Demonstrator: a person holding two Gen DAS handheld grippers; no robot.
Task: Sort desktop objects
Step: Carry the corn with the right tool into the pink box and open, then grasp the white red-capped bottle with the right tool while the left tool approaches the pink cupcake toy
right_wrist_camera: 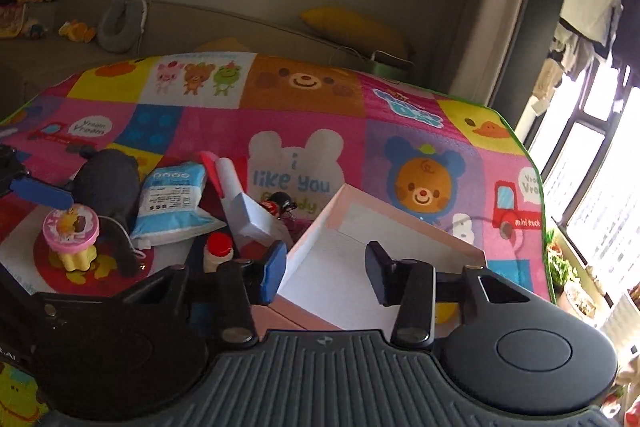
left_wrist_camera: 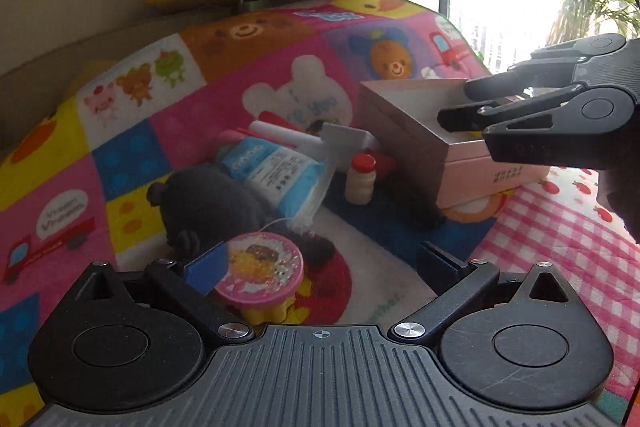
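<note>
A pink box (left_wrist_camera: pixel 472 163) with a white inside stands open on the cartoon mat; in the right wrist view the box (right_wrist_camera: pixel 360 227) lies just ahead of my right gripper (right_wrist_camera: pixel 326 269), which is open and empty above it. My left gripper (left_wrist_camera: pixel 320 263) is open, with its left fingertip beside a pink round toy (left_wrist_camera: pixel 262 271) on a yellow base; this toy (right_wrist_camera: pixel 72 231) also shows in the right wrist view. A pile lies left of the box: a black plush (left_wrist_camera: pixel 208 203), a blue tissue pack (left_wrist_camera: pixel 272 171), a small red-capped bottle (left_wrist_camera: pixel 360 179), and a white tube (left_wrist_camera: pixel 288 135).
The colourful patchwork mat (right_wrist_camera: pixel 304 107) covers the table, with a pink checked cloth (left_wrist_camera: pixel 560 239) at the right. A beige sofa with a yellow cushion (right_wrist_camera: pixel 352 27) runs behind. A bright window (right_wrist_camera: pixel 588 155) is at the right.
</note>
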